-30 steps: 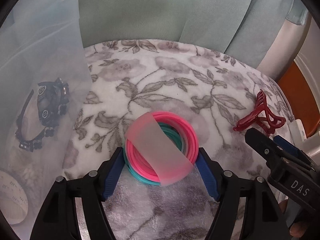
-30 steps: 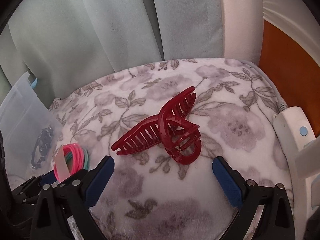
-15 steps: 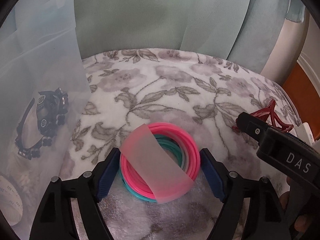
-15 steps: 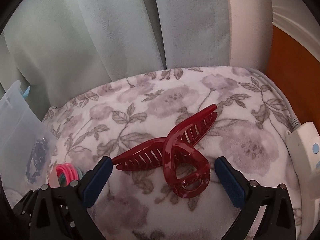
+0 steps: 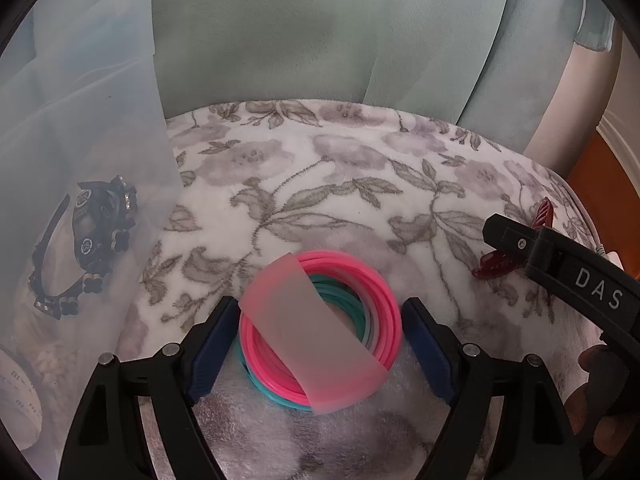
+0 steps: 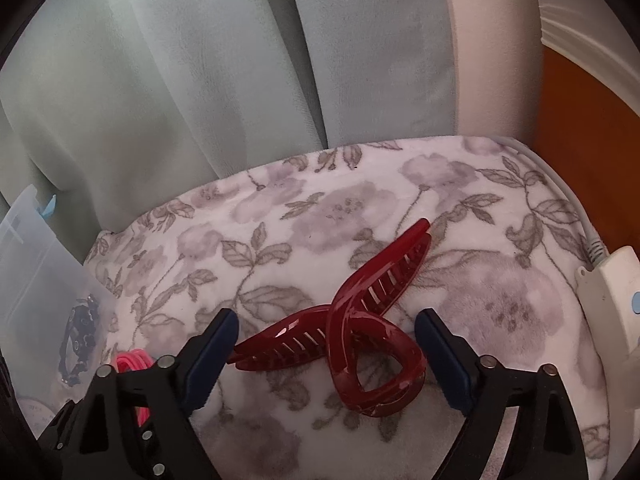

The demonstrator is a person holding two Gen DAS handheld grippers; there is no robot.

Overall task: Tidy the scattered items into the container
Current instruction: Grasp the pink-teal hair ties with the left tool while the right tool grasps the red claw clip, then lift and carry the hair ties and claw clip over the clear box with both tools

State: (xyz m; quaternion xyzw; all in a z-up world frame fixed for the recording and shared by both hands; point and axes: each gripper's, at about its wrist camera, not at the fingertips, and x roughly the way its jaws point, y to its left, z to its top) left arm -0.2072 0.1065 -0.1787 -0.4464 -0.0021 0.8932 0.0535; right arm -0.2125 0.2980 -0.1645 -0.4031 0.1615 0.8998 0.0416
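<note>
Pink and teal hair ties (image 5: 320,328), banded in a bundle, lie on the floral blanket (image 5: 320,184) between our left tongs (image 5: 318,344), which stand spread around them. Our right tongs (image 6: 326,356) are spread too, flanking the dark red claw clip (image 6: 352,340). At far left stands the clear container (image 5: 80,128), holding a black headband (image 5: 92,248).
</note>
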